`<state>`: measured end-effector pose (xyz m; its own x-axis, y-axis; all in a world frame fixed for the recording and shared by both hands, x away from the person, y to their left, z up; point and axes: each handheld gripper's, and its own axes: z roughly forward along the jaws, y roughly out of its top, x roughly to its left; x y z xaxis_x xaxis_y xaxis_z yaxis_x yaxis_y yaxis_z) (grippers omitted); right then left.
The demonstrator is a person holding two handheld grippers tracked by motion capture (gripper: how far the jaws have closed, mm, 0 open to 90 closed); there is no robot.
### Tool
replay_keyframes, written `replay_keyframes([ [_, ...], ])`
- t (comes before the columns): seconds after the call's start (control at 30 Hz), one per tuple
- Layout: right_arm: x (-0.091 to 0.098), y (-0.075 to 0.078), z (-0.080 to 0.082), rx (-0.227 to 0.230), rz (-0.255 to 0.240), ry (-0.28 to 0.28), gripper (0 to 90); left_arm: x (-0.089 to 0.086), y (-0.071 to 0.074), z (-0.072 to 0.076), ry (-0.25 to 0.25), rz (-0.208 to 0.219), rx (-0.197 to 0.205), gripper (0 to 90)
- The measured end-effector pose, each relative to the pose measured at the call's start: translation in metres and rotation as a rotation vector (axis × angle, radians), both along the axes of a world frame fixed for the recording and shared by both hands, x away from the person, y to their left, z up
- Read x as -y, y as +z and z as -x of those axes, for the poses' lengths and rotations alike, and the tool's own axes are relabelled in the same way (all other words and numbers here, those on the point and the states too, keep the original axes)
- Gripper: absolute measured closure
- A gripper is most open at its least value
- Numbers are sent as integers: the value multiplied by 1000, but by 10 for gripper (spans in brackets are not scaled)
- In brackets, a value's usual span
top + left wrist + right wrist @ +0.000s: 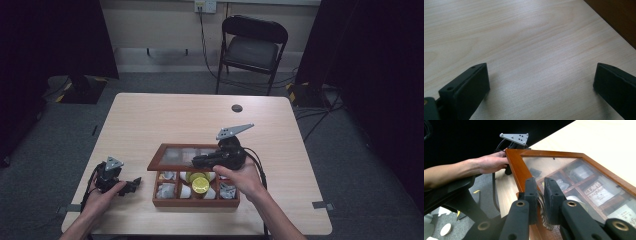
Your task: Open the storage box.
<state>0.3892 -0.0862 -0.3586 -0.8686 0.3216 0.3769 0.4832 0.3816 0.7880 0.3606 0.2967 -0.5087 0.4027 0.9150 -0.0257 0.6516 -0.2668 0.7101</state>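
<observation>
The right claw [539,195] is clamped on the front edge of the brown wooden-framed glass lid [176,156] of the compartmented wooden tea box [196,202], holding it part-raised over the sachets and a yellow round tin [200,185]. The box sits near the front middle of the pale wooden desk [165,117].

The left claw [131,185] rests on the desk to the left of the box, jaws wide apart, nothing between them.

Risks:
- The grip is narrow, on a thin frame edge; the lid could slip and slam onto the box.
- The box is unbraced, so pulling the lid could drag or tip it.
</observation>
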Motion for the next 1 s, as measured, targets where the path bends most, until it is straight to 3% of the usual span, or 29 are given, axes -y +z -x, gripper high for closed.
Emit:
replay_keyframes([
  [1.0, -1, 17, -19, -50, 8, -3, 815, 0, 0, 0, 0, 0, 0, 0],
])
